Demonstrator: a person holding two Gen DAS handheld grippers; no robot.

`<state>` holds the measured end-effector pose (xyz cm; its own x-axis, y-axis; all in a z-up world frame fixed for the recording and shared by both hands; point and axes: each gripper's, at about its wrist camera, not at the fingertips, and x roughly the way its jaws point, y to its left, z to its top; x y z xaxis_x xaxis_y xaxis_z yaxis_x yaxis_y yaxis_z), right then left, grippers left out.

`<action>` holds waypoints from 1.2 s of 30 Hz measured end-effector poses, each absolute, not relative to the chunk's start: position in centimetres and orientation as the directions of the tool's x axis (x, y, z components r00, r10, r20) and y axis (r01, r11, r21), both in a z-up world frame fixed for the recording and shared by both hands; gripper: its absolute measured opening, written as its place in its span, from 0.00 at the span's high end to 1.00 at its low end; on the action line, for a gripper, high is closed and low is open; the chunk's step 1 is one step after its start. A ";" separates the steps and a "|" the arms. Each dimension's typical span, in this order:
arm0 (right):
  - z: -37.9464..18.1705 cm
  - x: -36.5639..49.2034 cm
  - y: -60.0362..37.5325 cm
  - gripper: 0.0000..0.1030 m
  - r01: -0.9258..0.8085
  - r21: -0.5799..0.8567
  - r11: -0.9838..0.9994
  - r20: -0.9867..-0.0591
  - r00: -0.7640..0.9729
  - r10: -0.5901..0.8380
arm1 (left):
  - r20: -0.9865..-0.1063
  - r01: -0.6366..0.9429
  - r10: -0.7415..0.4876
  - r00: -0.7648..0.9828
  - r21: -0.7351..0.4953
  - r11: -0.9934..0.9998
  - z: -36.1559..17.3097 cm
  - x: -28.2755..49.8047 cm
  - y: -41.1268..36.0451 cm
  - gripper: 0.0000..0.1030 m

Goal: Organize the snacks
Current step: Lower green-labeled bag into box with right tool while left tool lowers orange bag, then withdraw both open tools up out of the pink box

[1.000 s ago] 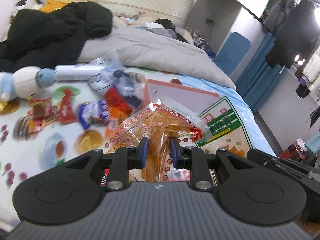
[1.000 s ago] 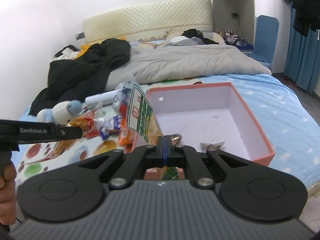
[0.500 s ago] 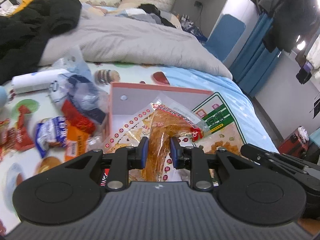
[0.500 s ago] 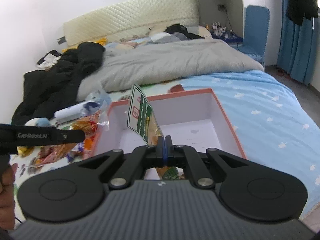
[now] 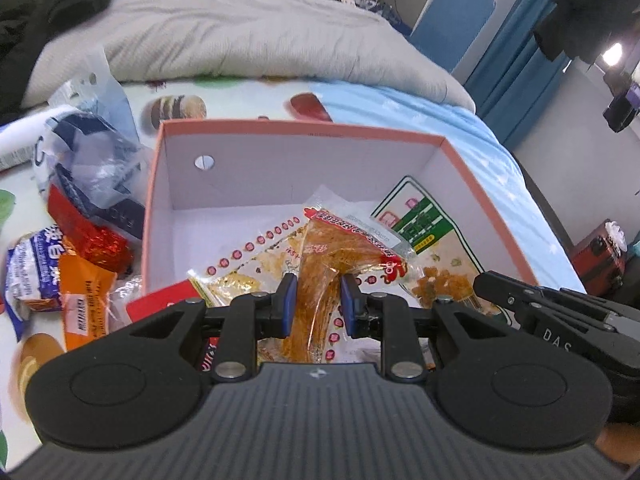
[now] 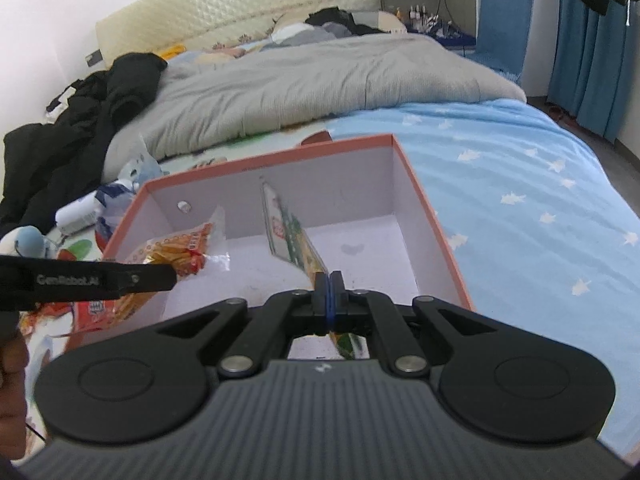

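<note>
A pink-rimmed white box point(image 5: 486, 184) point(image 6: 436, 216) sits open on the bed. My left gripper point(image 5: 316, 300) is shut on a bunch of clear orange snack packets point(image 5: 340, 252), which hang over the box's near left part. In the right wrist view those orange packets point(image 6: 180, 256) show at the box's left wall, by the left gripper point(image 6: 152, 278). My right gripper point(image 6: 328, 294) is shut on the edge of a flat green-and-white snack bag point(image 6: 292, 236), held on edge inside the box. The same bag point(image 5: 424, 232) lies to the right of the orange packets in the left wrist view.
Loose snacks lie left of the box: a red foil pack point(image 5: 88, 232), a blue-white packet point(image 5: 36, 268), an orange packet point(image 5: 86, 300) and a clear plastic bag point(image 5: 88, 152). A grey duvet point(image 6: 312, 84) and black clothes point(image 6: 80, 120) lie behind. Blue star-print sheet point(image 6: 540, 200) spreads right of the box.
Both grippers have moved forward and down with their snacks, from the pile on the sheet to over and inside the box. Neither grip has changed.
</note>
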<state>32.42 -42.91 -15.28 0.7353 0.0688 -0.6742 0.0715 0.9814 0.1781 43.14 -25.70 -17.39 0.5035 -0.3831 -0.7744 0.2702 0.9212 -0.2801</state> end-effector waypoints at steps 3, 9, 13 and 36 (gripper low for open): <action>-16.0 33.1 -43.3 0.93 0.081 0.188 0.979 -0.687 0.723 0.072 | -0.781 0.265 -0.390 0.488 -0.293 0.918 -18.0 43.7 -25.7 0.71; -16.4 33.2 -44.4 0.74 0.120 0.276 0.954 -0.696 0.709 0.112 | -0.760 0.275 -0.405 0.507 -0.303 0.912 -16.5 42.9 -24.8 0.61; -15.5 31.9 -43.9 0.62 0.112 0.261 0.959 -0.679 0.727 0.100 | -0.747 0.284 -0.401 0.530 -0.289 0.914 -14.6 41.6 -24.0 0.60; -6.0 17.2 -36.3 0.62 0.030 0.278 0.960 -0.537 0.834 0.129 | -0.626 0.300 -0.412 0.662 -0.282 0.911 -3.2 22.8 -14.2 0.60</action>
<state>17.23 -36.32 -5.98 0.8335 0.1294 -0.5371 0.0304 0.9600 0.2784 22.82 -14.16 -3.18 0.6625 -0.4117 -0.6258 0.3000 0.9113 -0.2818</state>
